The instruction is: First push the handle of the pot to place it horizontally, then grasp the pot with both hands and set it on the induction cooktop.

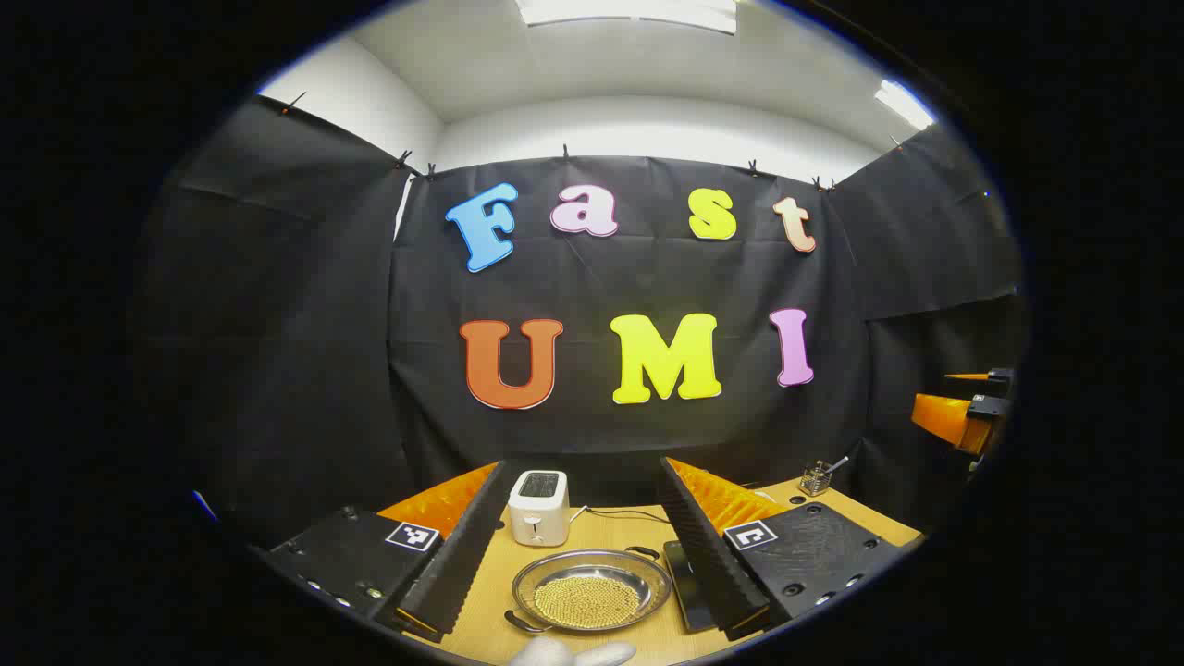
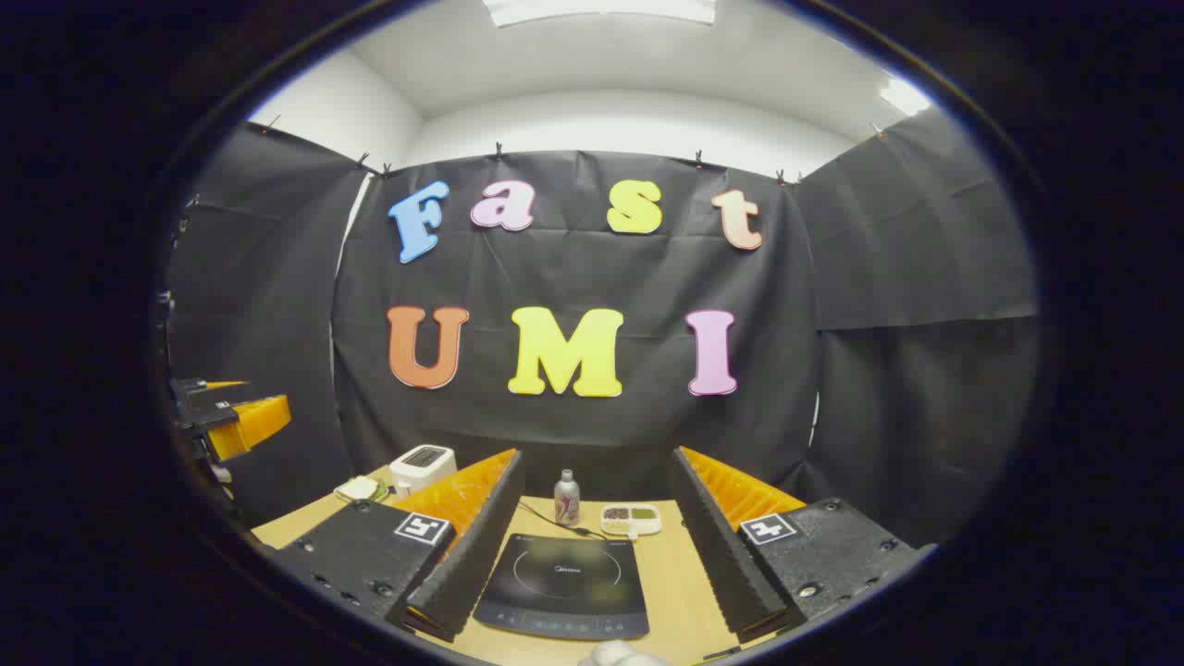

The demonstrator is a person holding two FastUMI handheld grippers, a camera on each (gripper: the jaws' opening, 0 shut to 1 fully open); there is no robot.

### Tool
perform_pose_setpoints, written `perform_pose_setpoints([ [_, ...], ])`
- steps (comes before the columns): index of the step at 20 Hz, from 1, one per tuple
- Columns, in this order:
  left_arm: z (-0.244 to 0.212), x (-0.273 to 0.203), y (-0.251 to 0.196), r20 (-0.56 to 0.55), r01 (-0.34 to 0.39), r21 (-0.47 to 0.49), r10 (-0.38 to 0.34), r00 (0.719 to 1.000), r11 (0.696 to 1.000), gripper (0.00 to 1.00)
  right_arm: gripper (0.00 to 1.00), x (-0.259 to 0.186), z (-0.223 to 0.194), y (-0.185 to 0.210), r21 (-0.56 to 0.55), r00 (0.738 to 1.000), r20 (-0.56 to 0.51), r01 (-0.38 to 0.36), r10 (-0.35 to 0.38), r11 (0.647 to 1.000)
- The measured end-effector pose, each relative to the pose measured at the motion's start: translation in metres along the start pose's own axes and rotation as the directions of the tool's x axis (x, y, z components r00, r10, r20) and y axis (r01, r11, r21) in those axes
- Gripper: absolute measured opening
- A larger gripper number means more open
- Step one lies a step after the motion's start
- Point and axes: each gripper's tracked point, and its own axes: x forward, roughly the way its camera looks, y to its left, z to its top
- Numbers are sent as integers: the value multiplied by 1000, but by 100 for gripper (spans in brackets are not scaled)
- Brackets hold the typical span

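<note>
One pot point(image 1: 592, 592), one induction cooktop point(image 2: 564, 585), one toaster point(image 1: 538, 507), two grippers.

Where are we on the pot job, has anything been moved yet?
Nothing looks done. The pot sits on the table in front of the toaster, not on the induction cooktop, whose top is bare. Nothing is in hand: the left gripper and right gripper are both open and hold nothing. Left: push the handle level, grasp the pot with both grippers, set it on the cooktop.
</note>
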Motion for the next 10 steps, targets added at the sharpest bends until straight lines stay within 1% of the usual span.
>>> perform_pose_setpoints([
  [4, -2, 4, 1, -7, -10, -3, 10, 1000, 1000, 96, 99, 2, -3, -4, 0, 1000, -10, -2, 2, 1000],
  [6, -4, 6, 1, -5, -16, 1, 16, 1000, 1000, 96, 97, 0, -4, -3, 1, 1000, -8, -8, 8, 1000],
  [8, -6, 6, 2, -13, -19, 3, 19, 1000, 1000, 96, 99, 1, -8, -5, -4, 1000, -15, -8, 8, 1000],
  [10, -6, 8, 3, -13, -19, -4, 19, 1000, 1000, 96, 97, 0, -10, -6, -2, 1000, -20, -3, 3, 1000],
])
